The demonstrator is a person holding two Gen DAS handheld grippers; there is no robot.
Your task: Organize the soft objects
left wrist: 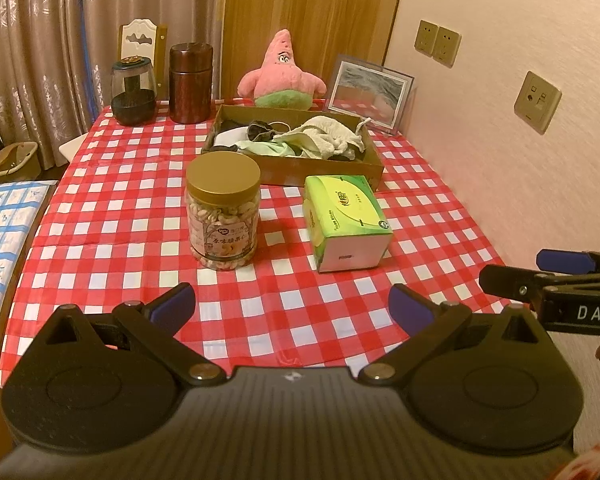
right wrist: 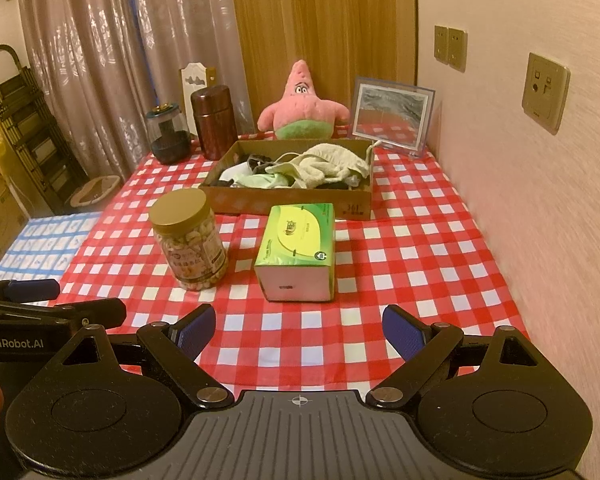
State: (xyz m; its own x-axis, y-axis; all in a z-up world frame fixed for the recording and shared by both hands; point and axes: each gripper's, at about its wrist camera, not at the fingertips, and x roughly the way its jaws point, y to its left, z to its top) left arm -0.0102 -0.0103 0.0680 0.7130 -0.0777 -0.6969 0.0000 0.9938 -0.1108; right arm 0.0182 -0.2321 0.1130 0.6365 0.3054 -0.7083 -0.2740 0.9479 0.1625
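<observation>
Fingers of our left gripper [left wrist: 292, 306] and right gripper [right wrist: 298, 330] spread wide, empty, over the tabletop's [right wrist: 420, 264] near edge; crumpled white and green cloths [right wrist: 300, 170] heaped in the shallow cardboard tray [right wrist: 292, 202] toward the far edge, likely gathered there.

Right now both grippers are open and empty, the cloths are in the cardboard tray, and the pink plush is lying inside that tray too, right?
Not quite. The pink plush sits upright on the table behind the cardboard tray, not inside it, as the right wrist view shows. The rest holds.

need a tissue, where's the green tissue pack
In both wrist views the green tissue pack lies mid-table, right of the nut jar and just in front of the cardboard box.
</observation>
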